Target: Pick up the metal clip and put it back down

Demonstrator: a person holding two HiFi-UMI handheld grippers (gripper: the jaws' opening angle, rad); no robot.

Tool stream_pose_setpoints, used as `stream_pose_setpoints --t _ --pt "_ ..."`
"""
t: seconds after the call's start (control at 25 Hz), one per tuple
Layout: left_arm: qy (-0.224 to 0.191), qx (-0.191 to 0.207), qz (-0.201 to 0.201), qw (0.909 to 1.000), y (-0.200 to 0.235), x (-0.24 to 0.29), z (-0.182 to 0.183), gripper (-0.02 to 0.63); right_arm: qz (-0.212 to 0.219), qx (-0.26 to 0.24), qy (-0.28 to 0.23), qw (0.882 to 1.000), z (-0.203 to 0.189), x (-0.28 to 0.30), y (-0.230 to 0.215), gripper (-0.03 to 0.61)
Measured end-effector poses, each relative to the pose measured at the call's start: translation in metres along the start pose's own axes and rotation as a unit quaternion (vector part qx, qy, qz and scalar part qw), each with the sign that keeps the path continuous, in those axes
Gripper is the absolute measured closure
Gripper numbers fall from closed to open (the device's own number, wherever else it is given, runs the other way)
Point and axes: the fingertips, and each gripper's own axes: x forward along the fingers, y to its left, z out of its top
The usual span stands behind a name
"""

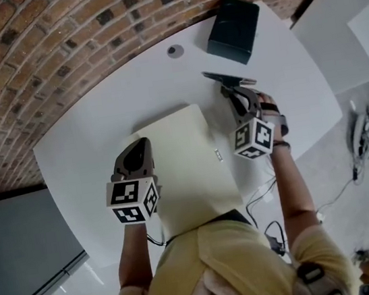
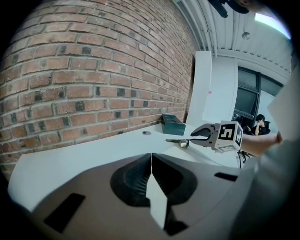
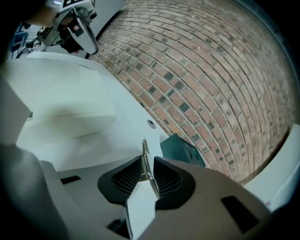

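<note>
My right gripper (image 1: 234,92) is shut on the metal clip (image 1: 228,77), a thin, flat strip that sticks out ahead of the jaws toward the brick wall. In the right gripper view the clip (image 3: 145,151) stands on edge between the ribbed pads, above the white table (image 3: 126,117). The left gripper view shows the clip (image 2: 179,140) just above the tabletop, held level by the right gripper (image 2: 199,135). My left gripper (image 1: 137,151) is over the left edge of a cream sheet (image 1: 187,167), its jaws shut with nothing seen between them.
A dark teal box (image 1: 232,29) stands at the table's far edge, close beyond the clip. A small round grey disc (image 1: 175,50) lies to its left. The brick wall (image 1: 54,46) runs behind the table. Cables (image 1: 260,197) hang off the near right edge.
</note>
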Motion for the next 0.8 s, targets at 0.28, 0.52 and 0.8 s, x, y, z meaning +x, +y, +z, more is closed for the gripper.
stream_pose_setpoints --t 0.28,0.52,0.8 --pt "-0.006 -0.004 -0.007 1.0000 0.004 -0.012 -0.001 0.611 -0.003 0.024 -0.004 1.000 0.014 -0.028 -0.001 0.500" --pt "-0.012 -0.012 -0.006 0.9998 0.010 -0.025 -0.004 0.611 -0.010 0.056 -0.020 0.998 0.032 -0.055 0.003 0.515" --pt "-0.020 -0.016 -0.003 0.9997 0.014 -0.043 -0.009 0.611 -0.017 0.136 -0.033 0.990 0.044 -0.084 0.006 0.532"
